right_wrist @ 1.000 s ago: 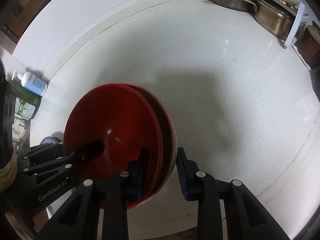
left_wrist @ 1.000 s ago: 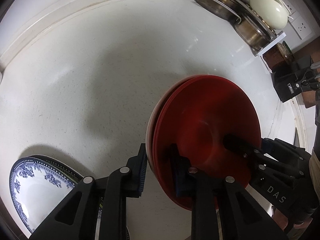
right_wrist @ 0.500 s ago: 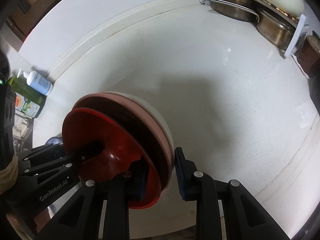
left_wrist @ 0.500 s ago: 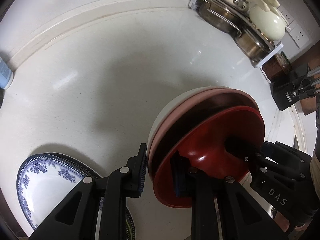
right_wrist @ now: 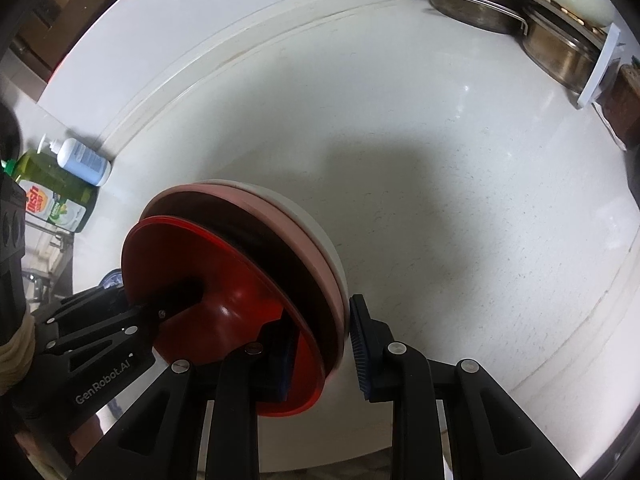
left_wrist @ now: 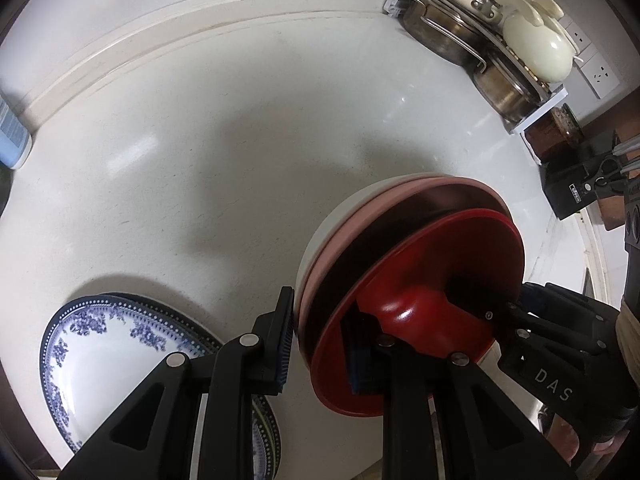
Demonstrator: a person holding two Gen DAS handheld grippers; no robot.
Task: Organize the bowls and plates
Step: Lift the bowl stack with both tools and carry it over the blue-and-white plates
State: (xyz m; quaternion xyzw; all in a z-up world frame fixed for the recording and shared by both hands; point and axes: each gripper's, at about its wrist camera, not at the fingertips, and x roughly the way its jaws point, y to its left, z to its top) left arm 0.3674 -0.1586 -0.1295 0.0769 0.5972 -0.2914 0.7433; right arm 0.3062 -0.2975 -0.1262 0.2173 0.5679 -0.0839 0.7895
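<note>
Red and glossy, the nearest dish in a stack of bowls (left_wrist: 420, 300) fills the foreground of both wrist views. The stack stands on edge above the white countertop (left_wrist: 200, 152), its rims running roughly upright and tilted, with the red bowl's base turned toward the cameras. Behind the red bowl sit a dark one, then a pink one, then a pale cream one farthest out.

The left gripper (left_wrist: 324, 344) has its jaws partly closed around the stack's lower rim, one pad on the cream outer side and the other against the red base. The right gripper (right_wrist: 320, 350) straddles the same stack from the opposite side; its inner pad presses the red base, while its outer pad stands just off the pink rim.

Low and to the left in the left wrist view, blue-and-white plates (left_wrist: 120, 360) lie flat, near the stack but apart from it.

Beyond the stack the counter stretches bare to the raised back edge. A soap bottle (right_wrist: 82, 160) and a green detergent bottle (right_wrist: 52, 196) stand at the far left; a rack of steel pans (left_wrist: 480, 40) occupies the far right corner.
</note>
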